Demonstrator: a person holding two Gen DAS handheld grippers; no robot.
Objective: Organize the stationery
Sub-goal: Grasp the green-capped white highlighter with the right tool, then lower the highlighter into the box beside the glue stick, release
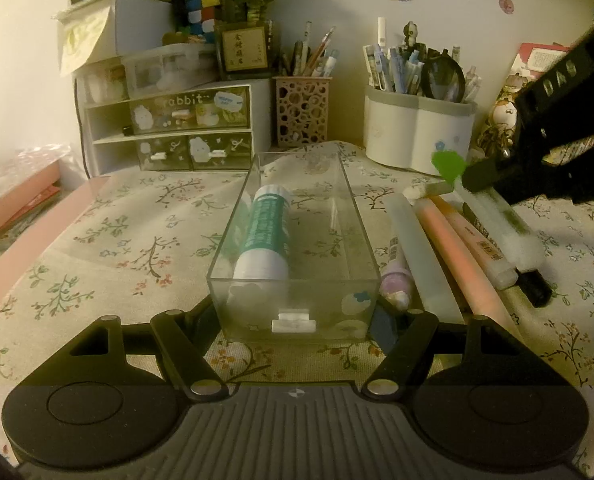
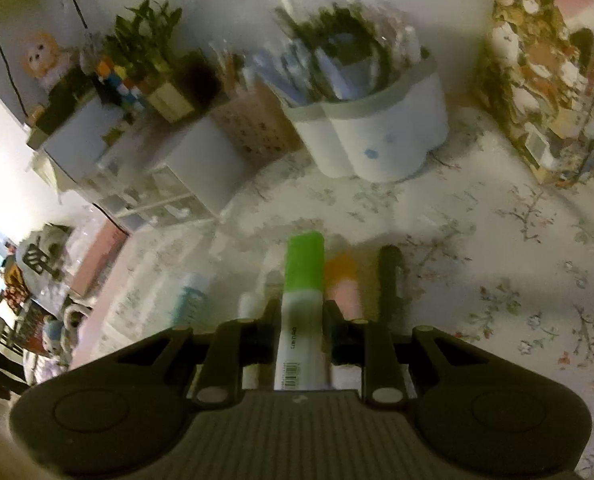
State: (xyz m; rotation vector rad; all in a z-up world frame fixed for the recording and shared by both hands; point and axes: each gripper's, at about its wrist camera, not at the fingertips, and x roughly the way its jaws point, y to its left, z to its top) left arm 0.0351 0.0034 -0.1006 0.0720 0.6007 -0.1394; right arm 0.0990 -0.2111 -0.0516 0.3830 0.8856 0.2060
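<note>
A clear plastic box (image 1: 293,248) stands on the floral cloth with a teal-and-white glue stick (image 1: 265,232) lying inside. My left gripper (image 1: 295,320) is shut on the box's near end. To the box's right lie several markers and highlighters (image 1: 449,248) side by side. My right gripper (image 2: 300,312) is shut on a green-capped highlighter (image 2: 302,292) and holds it above that row; it shows in the left wrist view (image 1: 449,166) at the right, lifted and blurred. An orange-capped marker (image 2: 343,280) and a black pen (image 2: 391,280) lie under it.
A white pen cup (image 1: 417,132) full of pens, a perforated brown pen holder (image 1: 302,110) and a small drawer unit (image 1: 173,128) stand along the back wall. A patterned box (image 2: 545,80) stands at the right. A pink book (image 1: 13,200) lies at the left edge.
</note>
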